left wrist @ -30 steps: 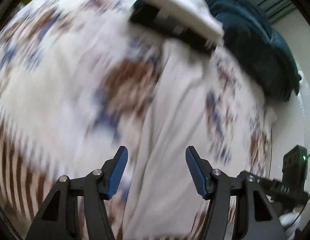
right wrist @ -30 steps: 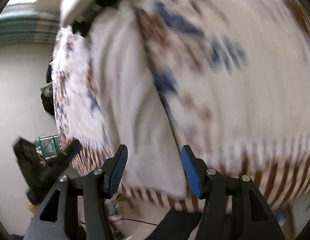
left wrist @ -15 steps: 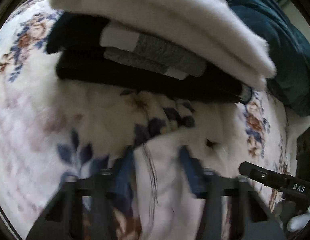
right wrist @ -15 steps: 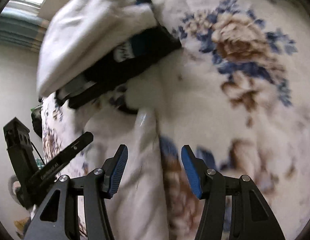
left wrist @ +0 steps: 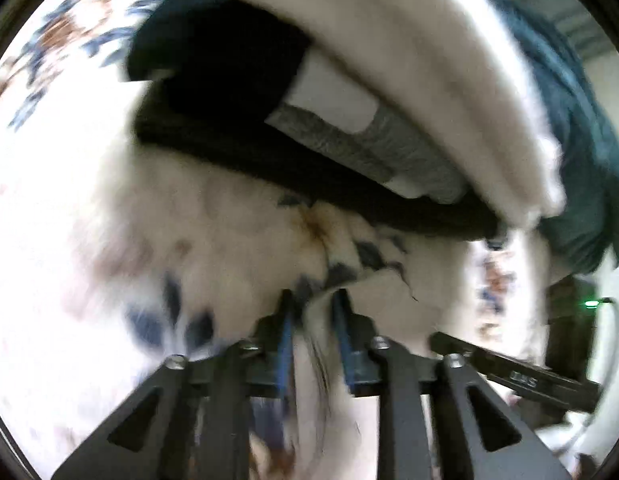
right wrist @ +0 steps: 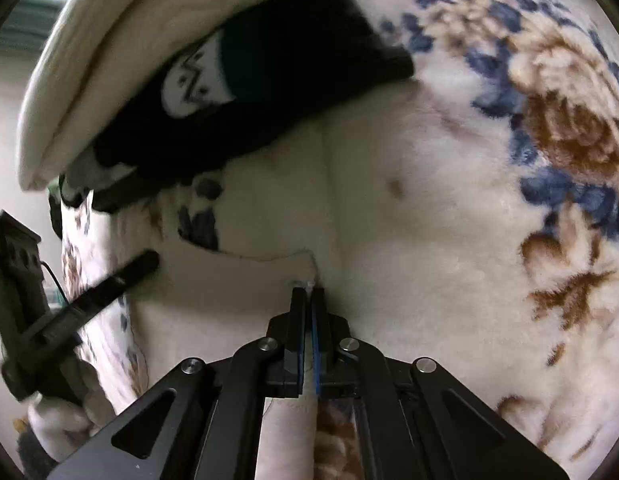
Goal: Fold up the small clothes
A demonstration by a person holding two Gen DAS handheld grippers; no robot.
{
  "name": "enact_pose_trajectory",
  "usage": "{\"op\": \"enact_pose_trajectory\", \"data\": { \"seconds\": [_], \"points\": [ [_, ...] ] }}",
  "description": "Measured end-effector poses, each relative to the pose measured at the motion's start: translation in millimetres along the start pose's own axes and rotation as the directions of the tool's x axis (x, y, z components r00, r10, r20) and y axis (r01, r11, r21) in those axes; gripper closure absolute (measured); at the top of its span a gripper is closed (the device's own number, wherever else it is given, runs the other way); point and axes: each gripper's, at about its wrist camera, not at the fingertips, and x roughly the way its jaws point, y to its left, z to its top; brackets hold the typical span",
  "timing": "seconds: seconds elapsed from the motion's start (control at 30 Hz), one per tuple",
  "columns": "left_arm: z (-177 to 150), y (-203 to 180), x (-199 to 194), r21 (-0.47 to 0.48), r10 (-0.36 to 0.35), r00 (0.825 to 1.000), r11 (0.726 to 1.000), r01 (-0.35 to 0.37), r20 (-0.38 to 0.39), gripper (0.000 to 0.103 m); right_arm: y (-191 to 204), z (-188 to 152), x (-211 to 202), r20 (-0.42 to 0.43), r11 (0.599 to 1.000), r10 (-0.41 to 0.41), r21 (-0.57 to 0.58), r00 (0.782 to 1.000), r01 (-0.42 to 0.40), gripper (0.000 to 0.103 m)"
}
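Both tools are on the cream garment point(right wrist: 245, 292), which lies on the floral blanket point(right wrist: 489, 208) just in front of the stack of folded clothes point(right wrist: 237, 92). Right tool point(right wrist: 308, 296) has just clamped down: jaws nearly together on the garment's corner edge, thin bite of cloth between the pads. Left tool point(left wrist: 312, 304) has been closing too; in the blurred left view I see a thicker bunch of the cream garment point(left wrist: 385, 300) between its blue pads, and it looks pinched, jaws narrow but not fully together.

My read: this is the grab before a fold. To do it well I'd want both bites on the same edge, garment only. The left bite sits right at the blanket pile, so it could snag blanket fuzz. I'd lift both corners evenly, keep the edge taut between the tools, and steer clear of the stack, which sits near enough to knock.
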Motion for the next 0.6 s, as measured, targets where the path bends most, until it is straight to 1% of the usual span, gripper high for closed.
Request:
{"op": "enact_pose_trajectory", "data": {
  "seconds": [0.03, 0.07, 0.1, 0.13, 0.17, 0.2, 0.27, 0.3, 0.4, 0.47, 0.5, 0.53, 0.57, 0.6],
  "points": [
    [-10.9, 2.1, -15.0, -0.009, -0.019, 1.000, 1.000, 0.019, 0.014, 0.079, 1.2, -2.2, -5.5, -0.016, 1.000, 0.023, 0.003, 1.000, -0.023, 0.092],
    [-26.4, 4.3, -31.9, -0.011, -0.025, 0.999, 1.000, 0.026, 0.026, 0.078, 2.4, -4.9, -11.3, -0.027, 0.999, 0.046, 0.004, 0.999, -0.046, 0.076],
    [-46.6, 6.6, -47.7, -0.007, -0.017, 0.999, 1.000, 0.017, 0.034, 0.077, 5.4, -10.2, -20.9, -0.039, 0.997, 0.083, -0.002, 0.996, -0.083, 0.067],
    [-62.6, 8.4, -56.8, 0.003, -0.002, 0.999, 1.000, 0.002, 0.035, 0.077, 9.2, -15.2, -28.0, -0.048, 0.994, 0.110, -0.017, 0.993, -0.111, 0.052],
    [-85.9, 9.9, -65.0, 0.018, 0.035, 0.999, 0.999, -0.036, 0.028, 0.077, 16.3, -24.1, -35.2, -0.060, 0.991, 0.121, -0.042, 0.991, -0.124, 0.050],
    [-107.0, 13.0, -70.2, 0.024, 0.065, 0.998, 0.998, -0.065, 0.013, 0.077, 23.4, -33.3, -41.1, -0.080, 0.990, 0.116, -0.072, 0.990, -0.122, 0.050],
    [-150.9, 22.3, -75.8, 0.021, 0.112, 0.993, 0.994, -0.112, -0.031, 0.077, 31.1, -50.2, -47.3, -0.117, 0.985, 0.122, -0.110, 0.986, -0.135, 0.050],
    [-170.7, 27.9, -75.3, 0.004, 0.119, 0.991, 0.993, -0.119, -0.054, 0.077, 33.6, -61.4, -49.1, -0.134, 0.983, 0.121, -0.123, 0.984, -0.138, 0.050],
    [-213.6, 41.3, -65.0, -0.062, 0.133, 0.985, 0.988, -0.140, -0.106, 0.077, 35.8, -90.6, -45.1, -0.157, 0.986, 0.096, -0.122, 0.983, -0.116, 0.050],
    [-227.4, 48.7, -62.7, -0.140, 0.102, 0.989, 0.983, -0.117, -0.107, 0.077, 32.5, -107.1, -41.7, -0.159, 0.988, 0.091, -0.105, 0.983, -0.109, 0.050],
    [-231.7, 49.8, -64.4, -0.165, 0.096, 0.991, 0.980, -0.111, -0.095, 0.077, 26.3, -118.8, -35.6, -0.176, 0.991, 0.103, -0.065, 0.979, -0.116, 0.050],
    [-234.4, 49.7, -67.2, -0.183, 0.095, 0.992, 0.977, -0.108, -0.077, 0.077, 22.6, -127.0, -31.3, -0.196, 0.990, 0.125, -0.035, 0.973, -0.135, 0.050],
    [-234.9, 47.2, -69.6, -0.190, 0.103, 0.993, 0.975, -0.113, -0.061, 0.077, 18.3, -140.1, -18.9, -0.234, 0.989, 0.146, 0.002, 0.961, -0.149, 0.050],
    [-235.8, 45.3, -72.4, -0.190, 0.111, 0.992, 0.975, -0.119, -0.052, 0.077, 16.9, -158.0, -8.5, -0.261, 0.989, 0.144, 0.023, 0.954, -0.143, 0.050]
  ]
}}
